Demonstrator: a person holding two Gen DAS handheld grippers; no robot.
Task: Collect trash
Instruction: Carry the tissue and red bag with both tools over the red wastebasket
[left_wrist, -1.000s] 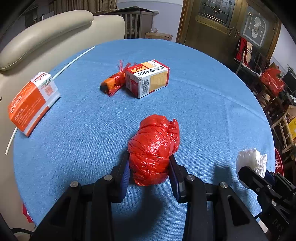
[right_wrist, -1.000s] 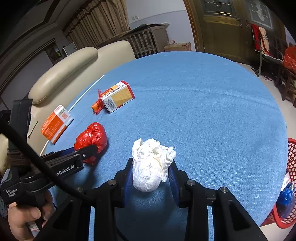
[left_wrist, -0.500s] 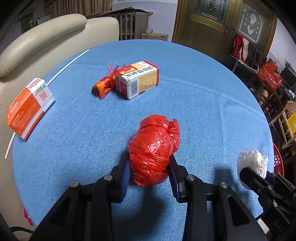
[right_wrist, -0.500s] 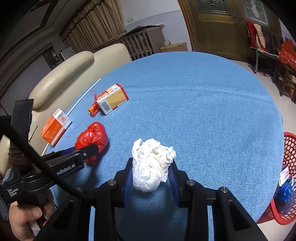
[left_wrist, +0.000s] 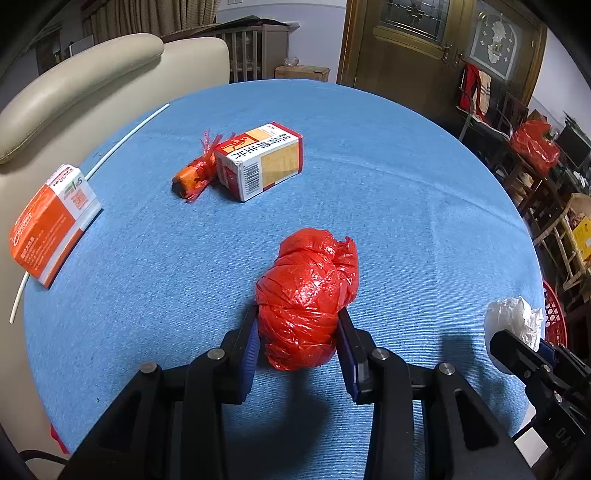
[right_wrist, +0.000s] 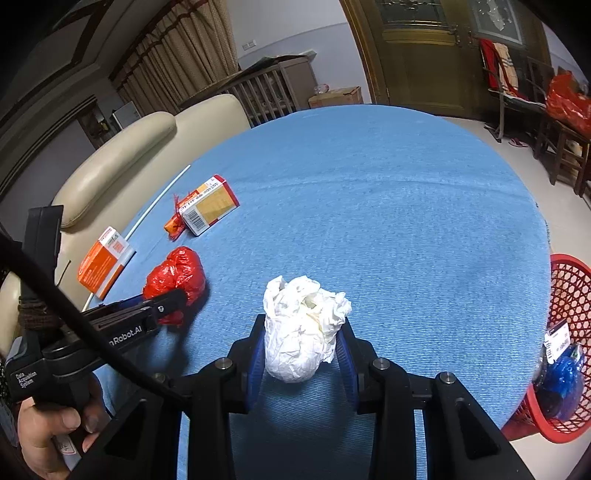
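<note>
Round table (left_wrist: 424, 192) w/ blue cloth fills both views. Red basket (right_wrist: 570, 291) sits on floor by table's right edge, some trash inside. Orange box (left_wrist: 48, 225) lies at left edge; red-and-white box (left_wrist: 262, 158) mid-table, small orange wrapper (left_wrist: 194, 175) touching it. Left gripper (left_wrist: 297, 328) is clamped on red bag wad (left_wrist: 308, 295), above the cloth. Right gripper (right_wrist: 301, 345) is clamped on white paper wad (right_wrist: 301, 330), nearer the basket.

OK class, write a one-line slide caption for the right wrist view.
Right gripper clamps a tissue wad over the blue table, red basket waiting at the edge.
</note>
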